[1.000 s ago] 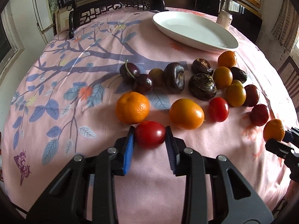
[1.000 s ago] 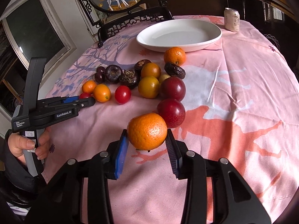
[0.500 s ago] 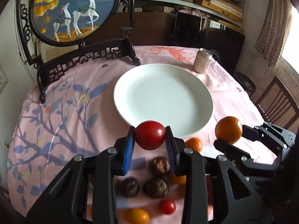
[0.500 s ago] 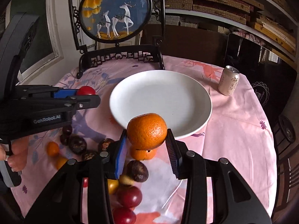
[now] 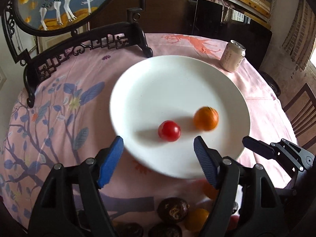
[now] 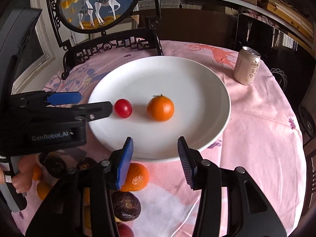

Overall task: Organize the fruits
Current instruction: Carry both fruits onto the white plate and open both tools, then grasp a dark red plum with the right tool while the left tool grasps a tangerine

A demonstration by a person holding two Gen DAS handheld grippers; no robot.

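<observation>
Both the left gripper (image 5: 158, 156) and right gripper (image 6: 155, 158) hung wide apart, empty. Tomato (image 6: 123, 108) and mandarin (image 6: 160, 108) sat on the plate (image 6: 197, 79); light, roll-prone, tomato squishy, so grab the widest middle gently.

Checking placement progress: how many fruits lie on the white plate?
2: a small red tomato left of centre, a round orange tangerine beside it, apart, on the white ceramic plate. None appear hidden.

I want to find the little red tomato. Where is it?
In the right wrist view, the cherry tomato lies on the white plate, left of the mandarin and just off the left gripper.
</observation>
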